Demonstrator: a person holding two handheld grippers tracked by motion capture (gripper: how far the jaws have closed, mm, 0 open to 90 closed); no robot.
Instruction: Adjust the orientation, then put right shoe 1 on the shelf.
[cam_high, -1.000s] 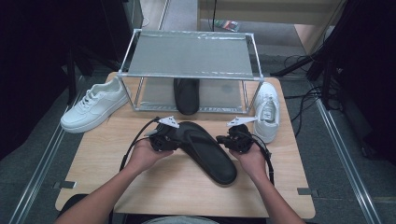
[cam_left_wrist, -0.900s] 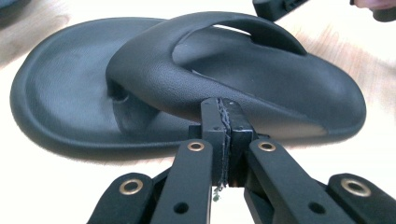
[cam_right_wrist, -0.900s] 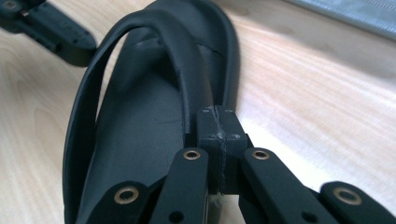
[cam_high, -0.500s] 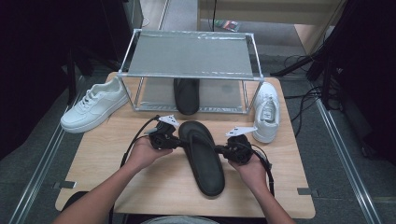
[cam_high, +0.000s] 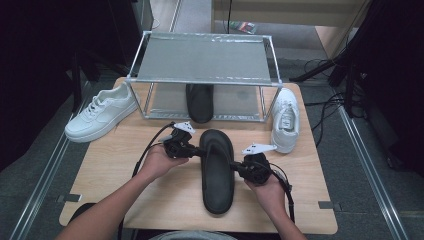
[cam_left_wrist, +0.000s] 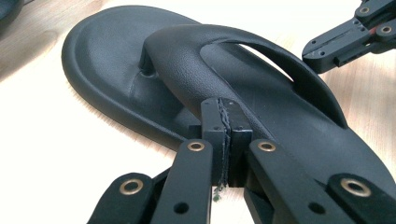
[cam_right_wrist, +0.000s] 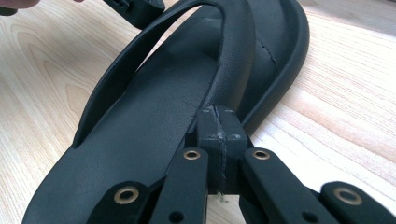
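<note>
Lying mid-frame on the table (cam_high: 125, 195), the black sandal (cam_high: 217, 172) was flanked by both closed claws, probably for straightening toward the rack (cam_high: 205, 57). Left gripper (cam_left_wrist: 223, 128) and right gripper (cam_right_wrist: 219, 126) apparently pressed its edges without holding it.

- I am counting two black sandals: one sandal (cam_high: 217, 170) lying on the counter (cam_high: 150, 200) and a second sandal (cam_high: 199, 102) sitting under the rack (cam_high: 202, 57).
- I am seeing two white sneakers: one sneaker (cam_high: 100, 112) at the left of the rack and another sneaker (cam_high: 285, 120) at its right.
- I am counting one wire rack with one shelf on top.
- I am working two claws: the left claw (cam_high: 196, 150) and the right claw (cam_high: 239, 167).
- I am seeing one counter carrying all of it.
</note>
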